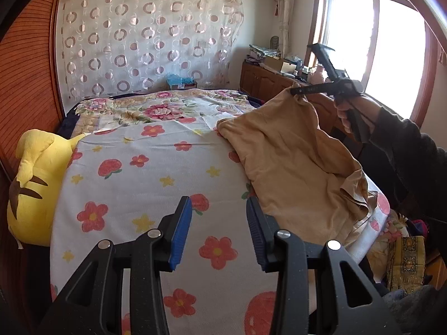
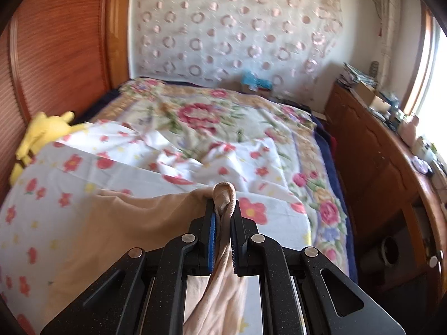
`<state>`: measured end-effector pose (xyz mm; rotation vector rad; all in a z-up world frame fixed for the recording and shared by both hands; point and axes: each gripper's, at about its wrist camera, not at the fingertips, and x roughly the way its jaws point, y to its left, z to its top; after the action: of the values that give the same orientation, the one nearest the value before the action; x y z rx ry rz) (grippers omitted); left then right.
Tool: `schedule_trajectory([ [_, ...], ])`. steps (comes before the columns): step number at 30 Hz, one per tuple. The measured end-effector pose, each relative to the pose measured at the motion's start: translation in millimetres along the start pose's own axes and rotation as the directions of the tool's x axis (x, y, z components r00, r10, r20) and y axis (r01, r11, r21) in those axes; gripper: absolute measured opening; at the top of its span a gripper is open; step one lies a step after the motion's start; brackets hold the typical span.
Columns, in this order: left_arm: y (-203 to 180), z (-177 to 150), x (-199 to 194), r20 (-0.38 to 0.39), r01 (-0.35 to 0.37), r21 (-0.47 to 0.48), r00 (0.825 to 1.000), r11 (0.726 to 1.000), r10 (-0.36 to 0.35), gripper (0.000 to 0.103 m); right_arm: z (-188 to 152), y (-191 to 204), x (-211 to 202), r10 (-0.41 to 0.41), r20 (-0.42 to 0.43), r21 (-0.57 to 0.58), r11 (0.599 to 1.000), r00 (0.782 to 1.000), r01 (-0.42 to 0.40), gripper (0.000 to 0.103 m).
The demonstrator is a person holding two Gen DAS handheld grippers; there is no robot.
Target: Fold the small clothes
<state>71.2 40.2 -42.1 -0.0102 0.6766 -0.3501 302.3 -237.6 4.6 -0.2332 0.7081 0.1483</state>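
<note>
A yellow plush toy with brown stripes lay at the left edge of a bed covered by a white sheet printed with red flowers, against a wooden headboard. The left gripper hovered over the sheet, its blue-padded fingers apart and empty. Further right, the right gripper had its fingers clamped on a bunched edge of a tan knit garment, lifting that corner while the rest draped across the bed's right side.

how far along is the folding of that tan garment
Barely started: no fold shows. In hand: the right tongs are shut on a bunched edge of the tan garment, lifting it off the flowered sheet. The left tongs hang open and empty. All folds remain.
</note>
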Motion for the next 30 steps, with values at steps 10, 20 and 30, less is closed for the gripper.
schedule_trajectory([
  [10,-17,-6,14,-0.033,0.035,0.017,0.999,0.999,-0.034,0.041,0,-12,-25,-0.048,-0.034,0.07,0.996,0.998,0.05,0.018],
  [20,-57,-12,35,-0.071,0.091,0.058,0.994,0.994,-0.087,0.041,-71,18,-130,0.04,0.086,-0.039,0.999,0.995,-0.036,0.027],
  [30,-85,-24,58,-0.142,0.092,0.113,0.987,0.989,-0.075,0.042,-164,37,-171,0.179,0.058,-0.025,0.984,0.982,-0.177,0.027],
])
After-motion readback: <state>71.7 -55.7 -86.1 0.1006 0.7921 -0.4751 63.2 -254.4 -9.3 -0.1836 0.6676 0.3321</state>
